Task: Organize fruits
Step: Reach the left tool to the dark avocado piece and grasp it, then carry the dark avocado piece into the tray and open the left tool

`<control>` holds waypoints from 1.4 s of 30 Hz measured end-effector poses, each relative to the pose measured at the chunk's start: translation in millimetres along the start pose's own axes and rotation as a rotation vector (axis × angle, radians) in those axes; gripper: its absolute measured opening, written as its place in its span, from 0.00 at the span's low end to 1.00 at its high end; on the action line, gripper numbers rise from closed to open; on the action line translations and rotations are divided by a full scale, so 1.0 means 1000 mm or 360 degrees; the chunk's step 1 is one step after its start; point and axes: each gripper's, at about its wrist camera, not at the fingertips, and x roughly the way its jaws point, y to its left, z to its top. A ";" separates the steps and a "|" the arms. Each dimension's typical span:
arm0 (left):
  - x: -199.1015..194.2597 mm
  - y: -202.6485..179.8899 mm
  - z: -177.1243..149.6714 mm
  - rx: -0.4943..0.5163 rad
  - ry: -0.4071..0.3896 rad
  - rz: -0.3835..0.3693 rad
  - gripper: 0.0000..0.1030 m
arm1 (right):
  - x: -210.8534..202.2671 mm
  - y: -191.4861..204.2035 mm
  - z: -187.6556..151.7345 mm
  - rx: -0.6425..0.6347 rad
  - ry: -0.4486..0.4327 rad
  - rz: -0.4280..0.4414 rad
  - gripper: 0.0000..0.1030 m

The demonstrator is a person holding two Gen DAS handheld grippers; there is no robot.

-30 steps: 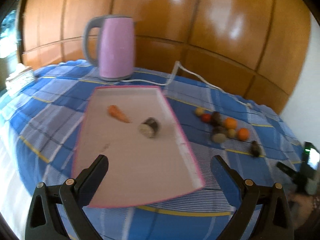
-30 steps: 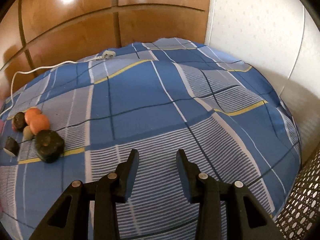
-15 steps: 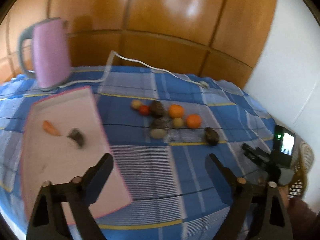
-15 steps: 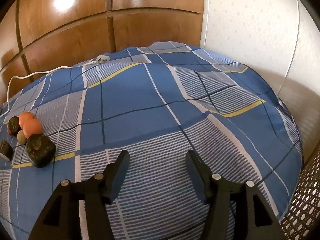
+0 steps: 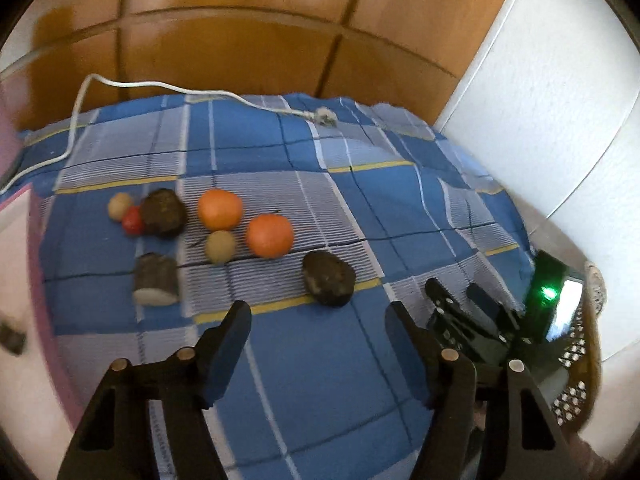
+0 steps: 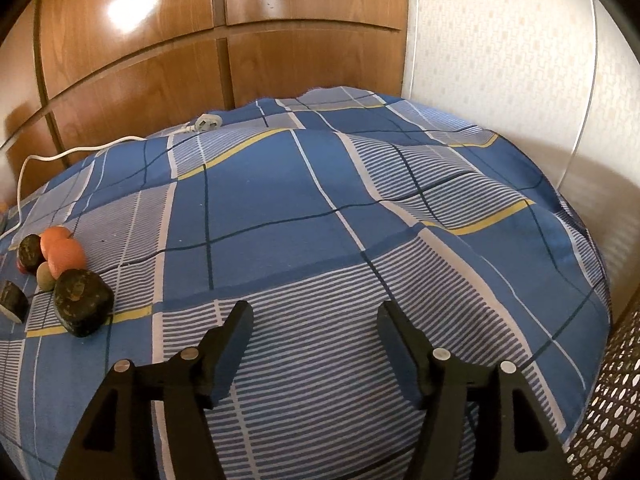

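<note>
Blue checked cloth (image 6: 280, 200) covers table. Oranges (image 5: 269, 236) and dark fruit (image 5: 329, 278) near left edge. Left gripper (image 5: 318, 320) spread wide, empty. Right gripper (image 6: 314, 320) spread wide, empty.

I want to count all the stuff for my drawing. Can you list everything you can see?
oranges: 2, orange, mid cloth
dark lumpy fruits: 2, blackish, one nearest left gripper
pale round fruits: 2, beige
small red fruit: 1, red
cut dark piece: 1, pale cut face
tray: 1, pink-rimmed, left edge
cable: 1, white, far side
tablecloth: 1, blue plaid
left gripper: open
right gripper: open
</note>
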 end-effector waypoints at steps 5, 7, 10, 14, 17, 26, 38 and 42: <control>0.039 -0.016 0.012 0.0014 0.0110 0.0081 0.70 | 0.001 0.000 0.000 -0.0004 -0.0004 0.0007 0.67; 0.051 -0.023 0.014 0.0042 0.0132 0.0101 0.72 | 0.001 0.000 0.000 -0.0001 -0.0006 0.0012 0.67; 0.071 -0.029 0.014 0.0077 0.0188 0.0147 0.70 | 0.001 0.000 0.000 0.0000 -0.0007 0.0017 0.67; 0.082 -0.028 0.011 0.0100 0.0189 0.0154 0.40 | 0.001 0.000 0.000 -0.0001 -0.0009 0.0023 0.68; 0.076 -0.022 0.007 0.0089 0.0155 0.0114 0.39 | 0.000 0.000 0.000 -0.0004 -0.0012 0.0022 0.68; 0.042 -0.002 -0.016 0.0014 0.0062 0.0022 0.36 | 0.000 0.002 -0.001 -0.0014 -0.0021 0.0009 0.69; -0.011 0.028 -0.040 -0.0096 -0.0053 -0.0009 0.34 | -0.001 0.002 -0.001 -0.0023 -0.0028 -0.0003 0.69; -0.044 0.048 -0.042 -0.0169 -0.0155 0.0025 0.34 | 0.000 0.003 -0.001 -0.0028 -0.0027 -0.0010 0.69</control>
